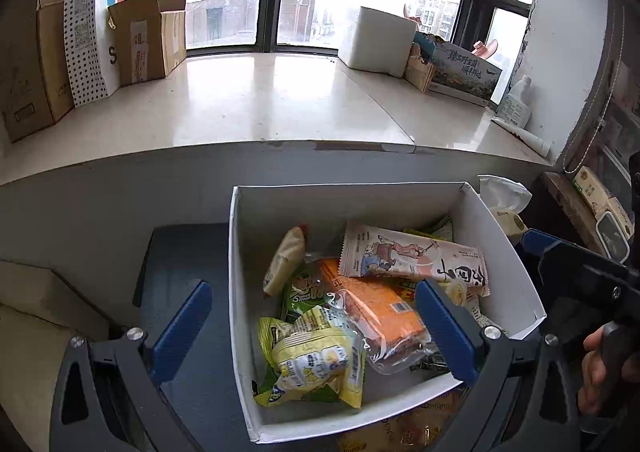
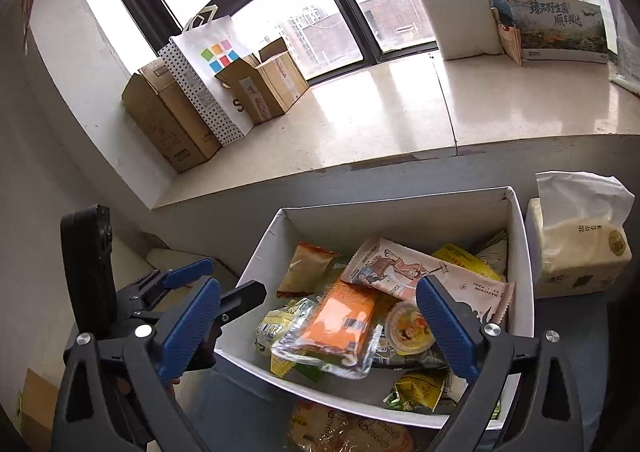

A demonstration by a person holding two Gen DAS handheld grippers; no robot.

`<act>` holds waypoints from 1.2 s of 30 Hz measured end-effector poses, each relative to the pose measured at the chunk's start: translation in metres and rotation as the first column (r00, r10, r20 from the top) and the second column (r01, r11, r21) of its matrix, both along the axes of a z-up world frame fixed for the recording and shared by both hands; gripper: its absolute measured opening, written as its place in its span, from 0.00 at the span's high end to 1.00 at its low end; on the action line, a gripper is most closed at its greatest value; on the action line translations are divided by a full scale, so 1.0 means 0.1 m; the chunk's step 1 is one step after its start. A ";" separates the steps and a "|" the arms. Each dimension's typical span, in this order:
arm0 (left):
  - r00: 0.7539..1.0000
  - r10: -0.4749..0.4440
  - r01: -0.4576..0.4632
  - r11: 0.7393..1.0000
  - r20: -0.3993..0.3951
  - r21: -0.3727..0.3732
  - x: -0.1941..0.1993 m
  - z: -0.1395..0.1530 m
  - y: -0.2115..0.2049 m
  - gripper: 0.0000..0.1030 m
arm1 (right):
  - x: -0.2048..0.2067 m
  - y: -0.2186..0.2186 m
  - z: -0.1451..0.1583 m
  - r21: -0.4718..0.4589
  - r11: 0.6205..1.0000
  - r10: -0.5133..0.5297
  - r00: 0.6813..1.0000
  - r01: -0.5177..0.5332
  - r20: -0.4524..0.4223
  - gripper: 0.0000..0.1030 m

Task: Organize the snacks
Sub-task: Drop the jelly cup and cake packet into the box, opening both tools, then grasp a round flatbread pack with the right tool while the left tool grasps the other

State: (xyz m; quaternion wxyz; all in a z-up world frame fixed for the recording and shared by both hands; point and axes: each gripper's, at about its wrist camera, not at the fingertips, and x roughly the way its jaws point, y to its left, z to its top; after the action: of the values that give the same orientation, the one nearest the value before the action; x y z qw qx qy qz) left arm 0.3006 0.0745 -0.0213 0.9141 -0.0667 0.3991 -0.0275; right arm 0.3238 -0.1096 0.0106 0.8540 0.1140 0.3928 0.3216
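A white cardboard box [image 1: 240, 292] [image 2: 520, 252] stands on a dark surface and holds several snack packets. Among them are an orange packet [image 1: 376, 304] [image 2: 344, 312], a pink cartoon-printed packet [image 1: 412, 256] [image 2: 424, 272] and yellow-green packets [image 1: 316, 360]. My left gripper [image 1: 316, 332] is open and empty, its jaws straddling the box's left wall above the snacks. My right gripper [image 2: 320, 328] is open and empty, also above the box. The left gripper shows in the right wrist view [image 2: 188, 284]; the right gripper shows at the right edge of the left wrist view [image 1: 576, 280].
A wide windowsill [image 1: 260, 104] lies behind the box with cardboard boxes [image 1: 148, 36], a dotted paper bag [image 1: 84, 24] and a white block [image 1: 380, 40]. A tissue pack [image 2: 576, 244] stands right of the box. More snacks [image 2: 352, 432] lie in front of the box.
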 end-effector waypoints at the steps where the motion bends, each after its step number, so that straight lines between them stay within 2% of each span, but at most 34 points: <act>1: 1.000 0.003 -0.003 1.000 -0.002 0.003 -0.01 -0.03 0.01 0.00 | 0.00 0.00 0.00 -0.004 1.000 0.001 1.000 -0.001 0.002 0.02; 4: 1.000 0.013 -0.013 1.000 -0.011 -0.006 -0.04 -0.08 0.04 0.00 | -0.03 -0.02 -0.02 -0.026 1.000 -0.005 1.000 0.005 0.013 0.02; 7: 1.000 0.009 -0.009 1.000 0.003 -0.017 -0.08 -0.07 0.03 0.00 | -0.08 -0.07 -0.01 -0.007 1.000 0.004 1.000 -0.004 0.013 0.02; 14: 1.000 -0.015 0.015 0.999 0.025 0.031 -0.20 0.05 -0.13 0.00 | -0.16 -0.22 0.07 0.006 1.000 0.001 0.999 -0.001 0.037 0.00; 20: 0.997 -0.061 0.058 0.996 0.043 0.067 -0.56 0.10 -0.29 0.00 | -0.37 -0.39 0.07 -0.014 1.000 0.001 0.999 0.000 0.053 0.00; 22: 0.998 -0.046 0.041 0.995 0.050 0.091 -0.71 0.10 -0.33 0.00 | -0.47 -0.46 0.05 -0.042 0.999 -0.008 0.997 0.011 0.072 0.00; 25: 0.997 -0.045 0.040 0.997 0.070 0.068 -1.00 0.09 -0.36 0.00 | -0.69 -0.58 0.01 -0.067 0.998 0.009 0.995 -0.002 0.098 0.00; 29: 0.994 -0.059 0.056 0.998 0.088 0.034 -1.44 0.05 -0.40 0.00 | -1.12 -0.69 -0.09 -0.138 0.990 0.043 0.983 -0.019 0.179 0.00; 34: 0.995 -0.074 0.078 0.995 0.068 -0.066 -1.94 -0.07 -0.42 0.00 | -1.58 -0.72 -0.40 -0.217 0.975 0.101 0.974 -0.055 0.205 0.00; 36: 0.996 -0.058 0.063 0.996 0.072 -0.062 -2.10 -0.12 -0.45 0.00 | -1.71 -0.68 -0.59 -0.243 0.967 0.133 0.972 -0.083 0.196 0.00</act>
State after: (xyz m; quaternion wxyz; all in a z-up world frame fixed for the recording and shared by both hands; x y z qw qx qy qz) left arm 0.0902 0.0299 -0.0328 0.9237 -0.0831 0.3674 -0.0703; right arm 0.1532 -0.1771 -0.0480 0.8793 -0.0432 0.3408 0.3299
